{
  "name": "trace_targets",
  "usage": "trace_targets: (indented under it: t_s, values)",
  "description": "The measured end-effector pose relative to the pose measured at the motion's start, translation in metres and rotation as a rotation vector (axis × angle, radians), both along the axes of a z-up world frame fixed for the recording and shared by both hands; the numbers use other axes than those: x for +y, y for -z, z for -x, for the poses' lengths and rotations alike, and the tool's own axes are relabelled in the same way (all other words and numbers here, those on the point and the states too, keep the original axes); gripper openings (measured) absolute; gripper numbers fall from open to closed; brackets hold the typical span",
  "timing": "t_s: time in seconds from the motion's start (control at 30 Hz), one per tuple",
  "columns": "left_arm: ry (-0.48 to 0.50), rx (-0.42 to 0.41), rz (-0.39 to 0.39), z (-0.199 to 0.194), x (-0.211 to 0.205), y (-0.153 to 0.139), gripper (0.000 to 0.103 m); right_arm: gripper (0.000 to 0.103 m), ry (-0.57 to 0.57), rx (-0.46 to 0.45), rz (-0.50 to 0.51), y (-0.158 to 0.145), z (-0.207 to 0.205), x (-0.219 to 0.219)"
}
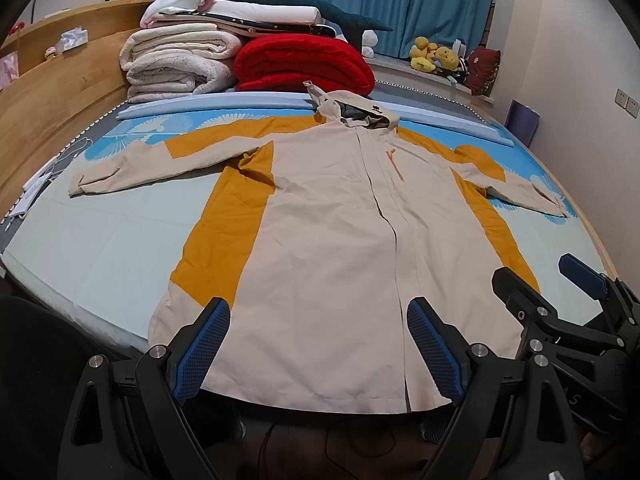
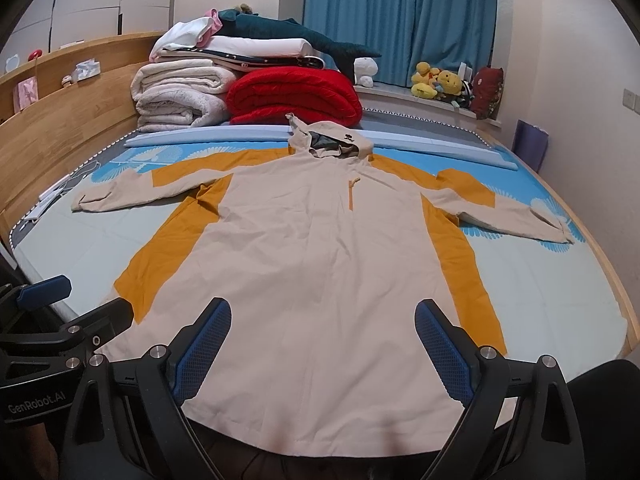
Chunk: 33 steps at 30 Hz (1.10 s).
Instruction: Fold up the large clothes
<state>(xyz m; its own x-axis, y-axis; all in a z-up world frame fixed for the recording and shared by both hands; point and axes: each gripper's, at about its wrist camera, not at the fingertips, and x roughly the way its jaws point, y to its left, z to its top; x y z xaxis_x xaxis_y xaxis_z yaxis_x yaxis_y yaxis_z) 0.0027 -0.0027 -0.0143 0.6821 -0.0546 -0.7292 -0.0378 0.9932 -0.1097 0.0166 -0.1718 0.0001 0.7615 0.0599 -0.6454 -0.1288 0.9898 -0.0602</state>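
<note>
Folding not started: jacket (image 1: pixel 328 240) lies flat, face up, across the bed (image 1: pixel 100 248), hood at the far end, hem at the near edge, both sleeves spread out. Our left gripper (image 1: pixel 318 344) and right gripper (image 2: pixel 323 350) hover over the hem, jaws wide apart, nothing held. Our read on the next move: pick a sleeve cuff or side edge and bring it across the front; fabric looks thin and slippery, so pinch close to the edge. Far end: stacked blankets (image 1: pixel 188 60), wooden headboard left, blue curtains (image 2: pixel 400 16), plush toys on the sill.
</note>
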Motion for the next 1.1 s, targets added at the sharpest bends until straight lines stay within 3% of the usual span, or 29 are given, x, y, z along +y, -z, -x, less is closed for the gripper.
trace_targets:
  t_s: [1.1]
  values:
    - [0.032, -0.031, -0.017, 0.004, -0.014, -0.005, 0.088, 0.094, 0.016, -0.037, -0.005, -0.012, 0.001, -0.008]
